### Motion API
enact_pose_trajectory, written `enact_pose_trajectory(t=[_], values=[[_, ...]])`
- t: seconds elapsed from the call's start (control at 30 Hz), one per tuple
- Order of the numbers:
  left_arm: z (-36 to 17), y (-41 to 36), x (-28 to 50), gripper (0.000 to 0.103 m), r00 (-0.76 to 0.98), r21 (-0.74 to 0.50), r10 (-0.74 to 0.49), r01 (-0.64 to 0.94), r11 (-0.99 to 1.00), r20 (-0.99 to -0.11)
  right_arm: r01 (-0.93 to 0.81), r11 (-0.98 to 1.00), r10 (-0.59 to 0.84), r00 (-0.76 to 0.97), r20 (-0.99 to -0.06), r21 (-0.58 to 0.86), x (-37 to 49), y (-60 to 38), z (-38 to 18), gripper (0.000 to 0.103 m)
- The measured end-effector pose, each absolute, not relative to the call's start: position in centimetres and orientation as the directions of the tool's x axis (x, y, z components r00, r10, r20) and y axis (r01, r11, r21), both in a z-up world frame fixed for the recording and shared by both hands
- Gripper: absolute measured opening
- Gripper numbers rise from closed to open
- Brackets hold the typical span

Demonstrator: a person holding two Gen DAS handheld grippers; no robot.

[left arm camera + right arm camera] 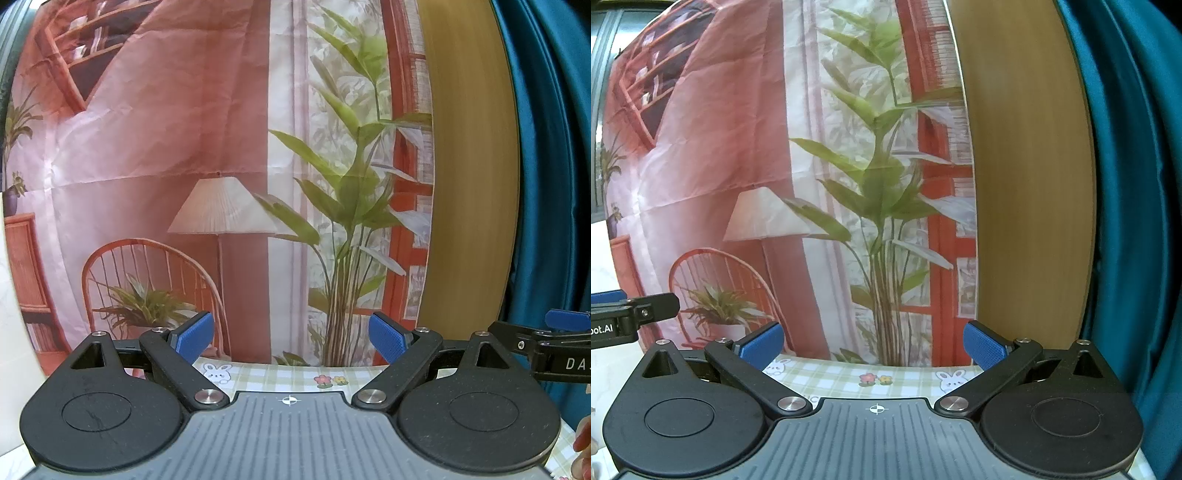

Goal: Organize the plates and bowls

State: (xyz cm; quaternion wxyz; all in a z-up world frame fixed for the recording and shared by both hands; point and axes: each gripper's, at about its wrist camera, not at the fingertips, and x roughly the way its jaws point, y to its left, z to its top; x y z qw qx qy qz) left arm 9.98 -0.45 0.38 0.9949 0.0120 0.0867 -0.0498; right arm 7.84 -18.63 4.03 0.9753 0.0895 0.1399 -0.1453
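Note:
No plates or bowls show in either view. My left gripper (pixel 291 338) is open and empty, its blue pads wide apart, held above the far edge of a checked tablecloth (pixel 280 376). My right gripper (pixel 873 345) is open and empty too, above the same checked tablecloth (pixel 849 376). Both point at a printed backdrop. The right gripper's tip also shows at the right edge of the left wrist view (pixel 554 339), and the left gripper's tip shows at the left edge of the right wrist view (pixel 628 317).
A printed cloth backdrop (pixel 221 147) of a room with a lamp, chair and plant hangs right behind the table. A wooden panel (pixel 469 166) and a teal curtain (pixel 554 166) stand to the right. The tablecloth carries bunny and flower prints (pixel 873 379).

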Motion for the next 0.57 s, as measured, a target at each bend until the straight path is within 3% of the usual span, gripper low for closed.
enact_pose_trajectory(t=[0.57], values=[[0.15,-0.54,9.82,0.092,0.978,0.018,-0.094,0.099,0.995,-0.184,0.311,0.940,-0.259,0.917,-0.302,0.138,7.68,-18.83,3.74,0.103]])
